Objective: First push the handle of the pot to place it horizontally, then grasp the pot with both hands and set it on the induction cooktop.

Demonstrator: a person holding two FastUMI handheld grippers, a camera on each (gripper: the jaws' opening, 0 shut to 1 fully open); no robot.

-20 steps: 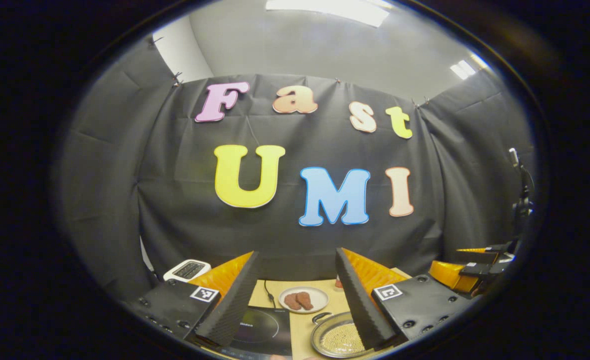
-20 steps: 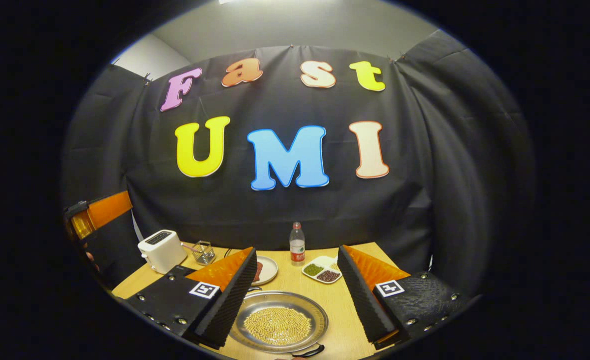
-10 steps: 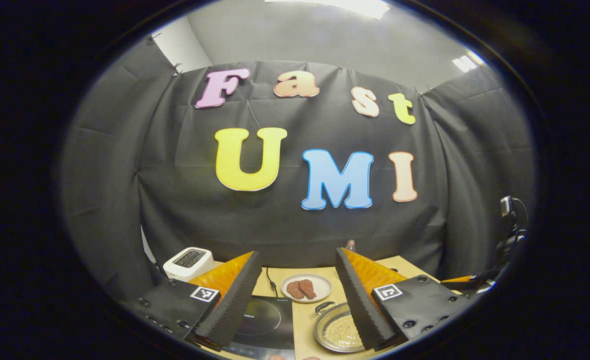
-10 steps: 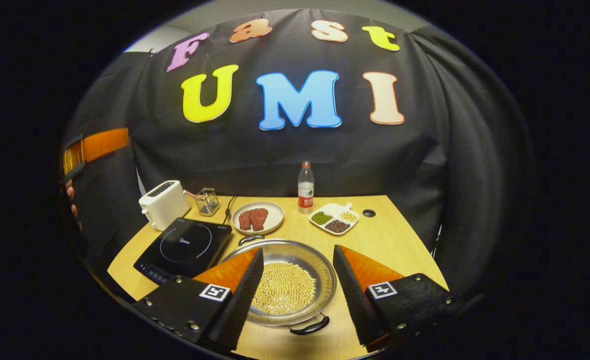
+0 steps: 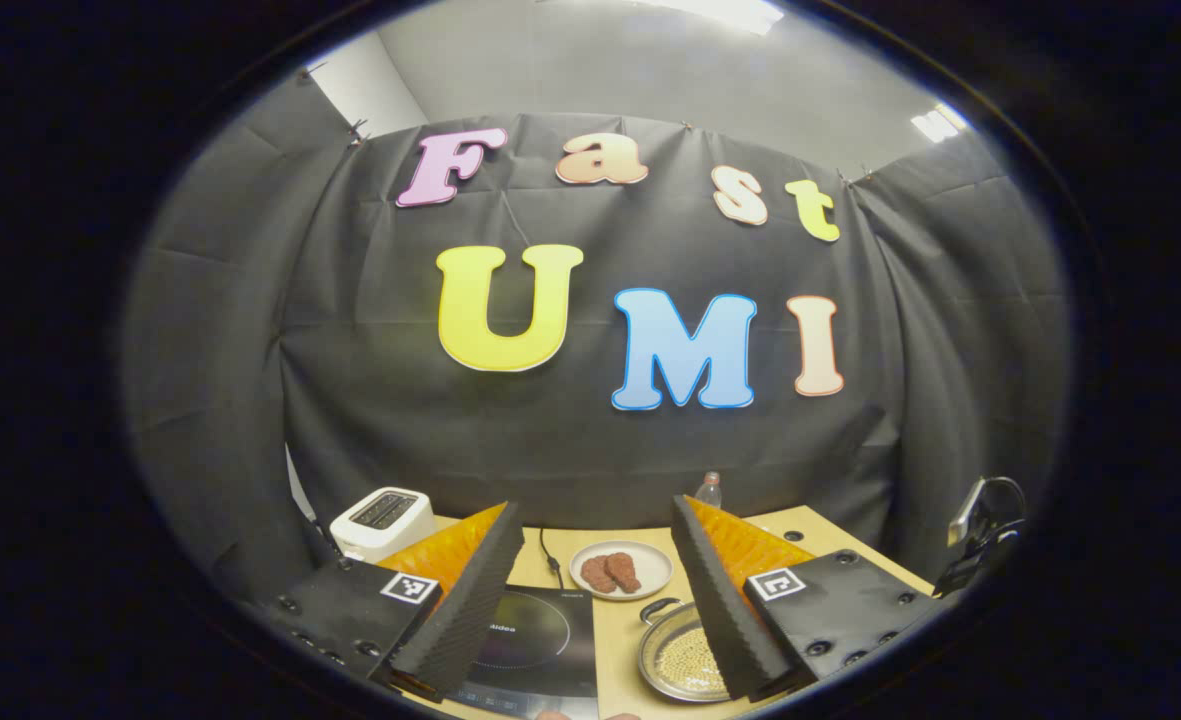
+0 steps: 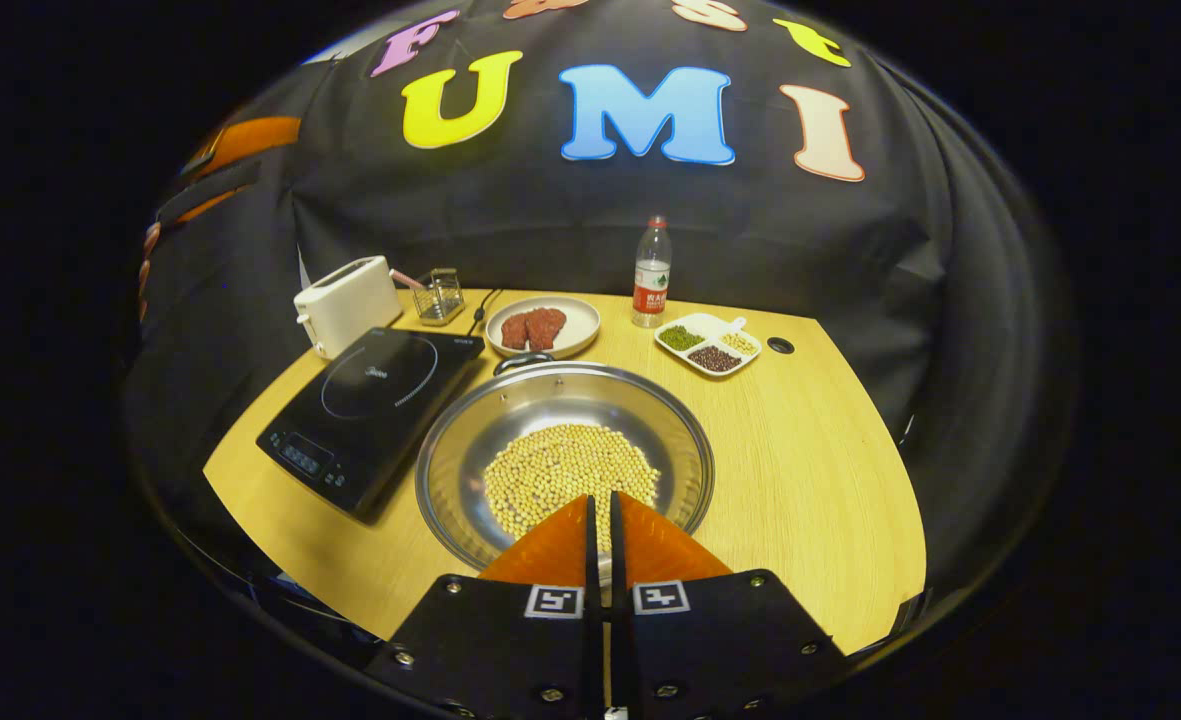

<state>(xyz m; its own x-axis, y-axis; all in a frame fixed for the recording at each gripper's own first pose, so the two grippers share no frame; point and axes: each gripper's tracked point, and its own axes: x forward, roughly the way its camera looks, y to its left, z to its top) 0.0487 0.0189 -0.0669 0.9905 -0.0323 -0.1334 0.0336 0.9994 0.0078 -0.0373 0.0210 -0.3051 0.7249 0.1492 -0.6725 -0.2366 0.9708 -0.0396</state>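
Your wooden table (image 6: 810, 470) carries everything, so take the pot (image 6: 565, 450) as the landmark: it sits near the table's middle, a wide steel pan with a heap of yellow beans (image 6: 570, 475) in its bottom. Just to its left lies the induction cooktop (image 6: 375, 400), its near corner almost touching the pot's rim (the pot is not on it). Beyond the cooktop, left and behind the pot, stands the white toaster (image 6: 345, 303). Directly behind the pot is the plate of meat (image 6: 542, 327), close to the pot's far handle (image 6: 522, 360); right of that plate stand the water bottle (image 6: 652, 273) and the divided dish (image 6: 712, 343). Your right gripper (image 6: 600, 520) hangs over the pot's near rim with its fingers closed together, gripping nothing visible. Your left gripper (image 5: 595, 570) is held high with its fingers spread wide and empty.
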